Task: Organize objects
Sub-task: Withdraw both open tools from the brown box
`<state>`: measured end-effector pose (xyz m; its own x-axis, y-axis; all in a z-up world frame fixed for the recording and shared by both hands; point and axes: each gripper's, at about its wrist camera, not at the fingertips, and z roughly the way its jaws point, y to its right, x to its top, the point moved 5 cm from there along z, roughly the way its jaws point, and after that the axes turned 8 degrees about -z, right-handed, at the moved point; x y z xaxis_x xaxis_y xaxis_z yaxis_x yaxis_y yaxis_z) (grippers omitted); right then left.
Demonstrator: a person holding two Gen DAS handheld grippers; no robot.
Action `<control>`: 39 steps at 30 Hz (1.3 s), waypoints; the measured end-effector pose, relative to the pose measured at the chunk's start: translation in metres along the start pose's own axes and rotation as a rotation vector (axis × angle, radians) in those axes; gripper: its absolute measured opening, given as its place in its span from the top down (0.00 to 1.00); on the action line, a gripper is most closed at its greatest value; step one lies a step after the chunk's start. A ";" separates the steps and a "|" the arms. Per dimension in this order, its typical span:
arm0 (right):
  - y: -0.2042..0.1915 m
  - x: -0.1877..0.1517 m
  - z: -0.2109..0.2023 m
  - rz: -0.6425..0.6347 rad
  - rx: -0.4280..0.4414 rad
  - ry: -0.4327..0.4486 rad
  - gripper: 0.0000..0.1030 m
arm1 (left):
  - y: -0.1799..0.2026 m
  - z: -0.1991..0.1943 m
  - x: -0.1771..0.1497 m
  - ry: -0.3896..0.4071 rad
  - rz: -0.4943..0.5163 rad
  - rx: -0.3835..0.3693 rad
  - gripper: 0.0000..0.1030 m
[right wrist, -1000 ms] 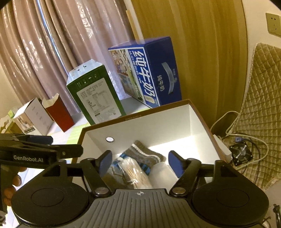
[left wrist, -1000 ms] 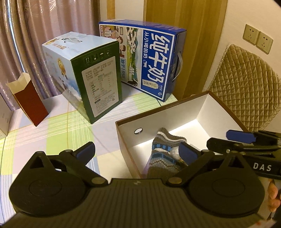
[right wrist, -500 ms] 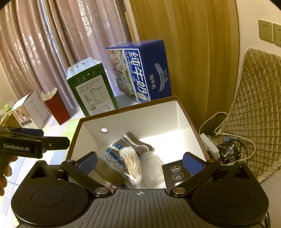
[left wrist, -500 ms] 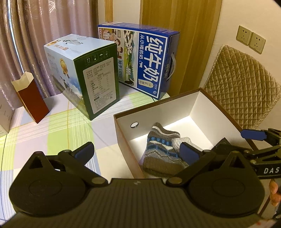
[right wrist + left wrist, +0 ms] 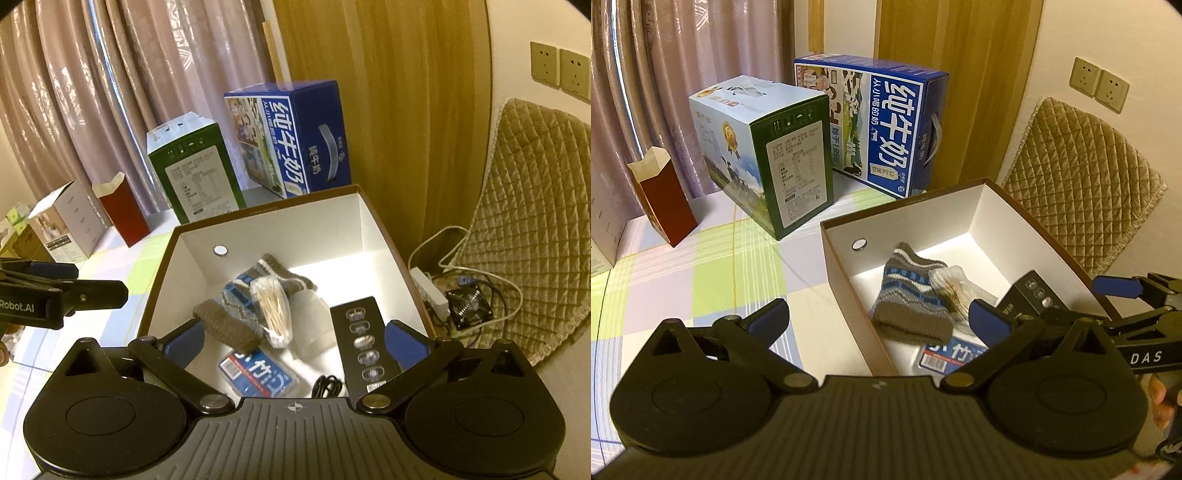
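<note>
An open brown box with white inside (image 5: 280,221) (image 5: 908,214) holds a grey and blue knitted sock (image 5: 229,314) (image 5: 908,299), a clear bag of cotton swabs (image 5: 273,310) (image 5: 951,286), a black rectangular box (image 5: 364,343) (image 5: 1034,295), a blue packet (image 5: 258,374) (image 5: 942,356) and a black cable (image 5: 327,386). My right gripper (image 5: 293,341) is open and empty above the box's near side. My left gripper (image 5: 879,317) is open and empty over the box's left wall.
A green and white carton (image 5: 764,151), a blue milk carton (image 5: 879,125), a red open carton (image 5: 661,195) and a white box (image 5: 66,221) stand on the checked tablecloth (image 5: 713,273). A quilted chair back (image 5: 532,206), a power strip and small fan (image 5: 469,304) are at the right.
Both grippers have pulled back and up from the box. The right gripper's jaws have opened wider, and more of the box's contents now show.
</note>
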<state>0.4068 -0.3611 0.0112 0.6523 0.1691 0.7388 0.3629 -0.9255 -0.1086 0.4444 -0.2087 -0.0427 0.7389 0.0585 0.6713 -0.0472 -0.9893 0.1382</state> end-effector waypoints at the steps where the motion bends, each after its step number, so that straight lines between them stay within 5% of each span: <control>1: -0.001 -0.001 -0.002 0.001 0.001 0.000 0.02 | 0.001 -0.003 -0.002 0.000 0.003 0.000 0.01; 24: -0.028 -0.046 -0.057 -0.050 0.077 -0.019 0.02 | 0.011 -0.068 -0.062 0.029 -0.060 0.063 0.01; 39: -0.089 -0.080 -0.095 -0.028 0.086 -0.026 0.02 | -0.017 -0.126 -0.109 0.037 -0.083 0.063 0.01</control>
<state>0.2586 -0.3244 0.0251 0.6579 0.2047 0.7248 0.4365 -0.8879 -0.1454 0.2796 -0.1812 -0.0264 0.7134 0.1442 0.6858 0.0562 -0.9872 0.1491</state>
